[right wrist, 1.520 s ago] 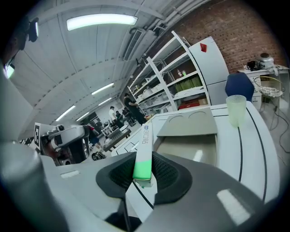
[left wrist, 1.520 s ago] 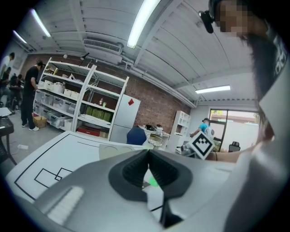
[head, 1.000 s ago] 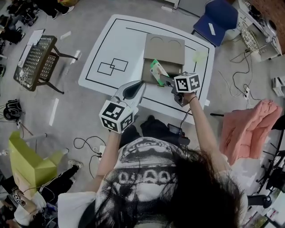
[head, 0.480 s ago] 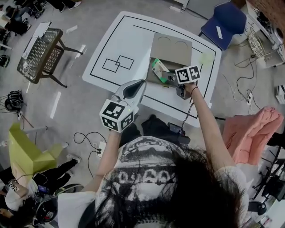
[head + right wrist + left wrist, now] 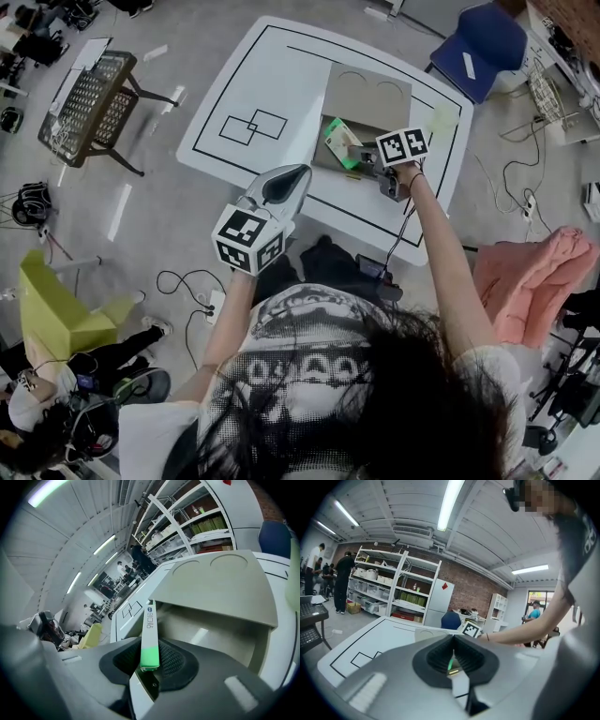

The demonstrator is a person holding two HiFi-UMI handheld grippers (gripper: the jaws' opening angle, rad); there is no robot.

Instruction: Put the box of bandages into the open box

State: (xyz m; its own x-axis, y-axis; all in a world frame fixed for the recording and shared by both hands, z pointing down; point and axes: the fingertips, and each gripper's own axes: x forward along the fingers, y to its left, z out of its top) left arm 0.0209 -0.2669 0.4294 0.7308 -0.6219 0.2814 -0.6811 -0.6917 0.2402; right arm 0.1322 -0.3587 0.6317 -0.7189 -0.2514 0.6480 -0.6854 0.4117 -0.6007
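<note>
Right gripper (image 5: 359,157) clamps the bandage box (image 5: 149,634), seemingly inside the open box (image 5: 367,94).

— What blocks the open box (image 5: 321,157)?
— Its lid flap (image 5: 367,94) stands opened away on the far side, and cardboard walls ring the hollow. You can only enter from above, where your right gripper (image 5: 360,157), reaching in from the near right, fills part of the mouth with the box of bandages (image 5: 338,142).
— And to the left?
— The white table (image 5: 253,84) lies bare there, marked only with flat black outlines. Your left gripper (image 5: 287,176) hovers over its near edge, apart from the box.
</note>
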